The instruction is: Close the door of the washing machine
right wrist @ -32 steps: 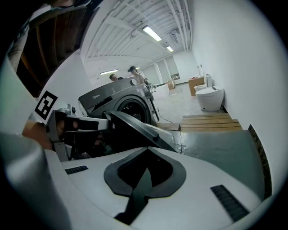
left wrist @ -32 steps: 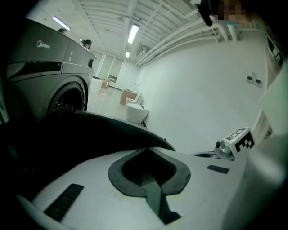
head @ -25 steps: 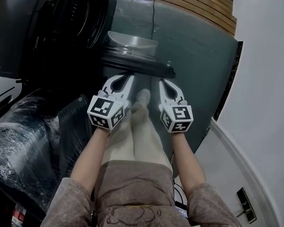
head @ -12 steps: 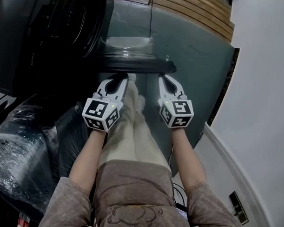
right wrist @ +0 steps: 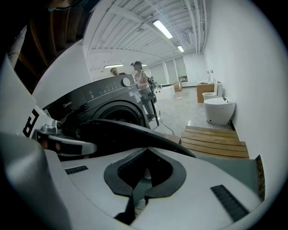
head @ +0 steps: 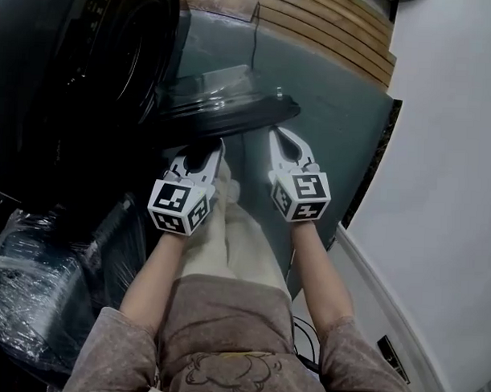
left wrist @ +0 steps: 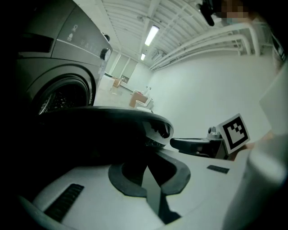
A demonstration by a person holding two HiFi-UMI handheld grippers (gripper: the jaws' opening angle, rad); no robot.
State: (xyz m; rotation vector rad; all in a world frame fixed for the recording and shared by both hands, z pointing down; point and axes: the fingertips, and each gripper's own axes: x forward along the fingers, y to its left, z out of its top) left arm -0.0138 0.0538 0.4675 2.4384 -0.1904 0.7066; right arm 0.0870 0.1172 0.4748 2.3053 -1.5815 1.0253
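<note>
The dark washing machine [head: 73, 65] fills the upper left of the head view. Its round door [head: 232, 110] stands open, jutting out to the right. My left gripper [head: 217, 146] is shut with nothing in it, its tips right at the door's near face; in the left gripper view the door [left wrist: 112, 130] looms just beyond the closed jaws. My right gripper [head: 276, 134] is also shut and empty, its tips close to the door's outer edge. In the right gripper view the door [right wrist: 126, 134] arcs across in front of the machine's drum opening [right wrist: 114, 114].
A plastic-wrapped dark bundle [head: 33, 280] lies at the lower left. The person's legs [head: 228, 231] stand between the grippers on the grey-green floor [head: 329, 98]. A wooden platform [head: 331, 33] lies beyond, a white wall [head: 438, 198] at right. Two people [right wrist: 137, 76] stand far off.
Both grippers have moved forward to the door. The door's outer end now sits higher and angled in the view, apparently swung a little toward the machine.
</note>
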